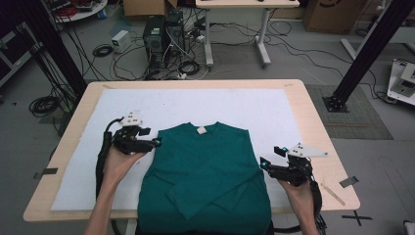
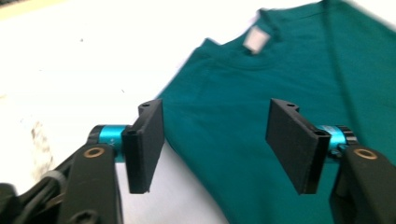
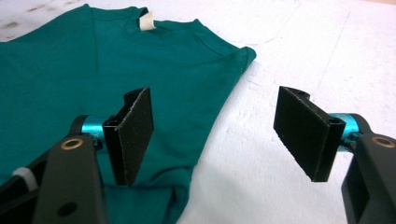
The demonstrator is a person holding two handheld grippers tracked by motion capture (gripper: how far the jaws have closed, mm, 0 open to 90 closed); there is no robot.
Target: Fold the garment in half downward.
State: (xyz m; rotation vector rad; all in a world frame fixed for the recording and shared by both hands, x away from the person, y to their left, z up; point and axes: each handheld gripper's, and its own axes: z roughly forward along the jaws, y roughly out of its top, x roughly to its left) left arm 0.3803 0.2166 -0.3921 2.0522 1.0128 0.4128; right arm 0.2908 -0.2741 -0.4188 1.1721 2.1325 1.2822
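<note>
A green shirt (image 1: 205, 169) lay flat on the table (image 1: 313, 122), sleeves folded across its front. The left gripper (image 1: 155, 142) hovered beside its shoulder, the right gripper (image 1: 266, 164) beside its other edge; both jaws stood open, holding nothing.

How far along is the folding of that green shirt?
Done: both sleeves lie folded across the green shirt on the white sheet. In hand: nothing; the left gripper and right gripper stand open beside it. Left: probably folding the body up; its hem hangs over the table edge.
</note>
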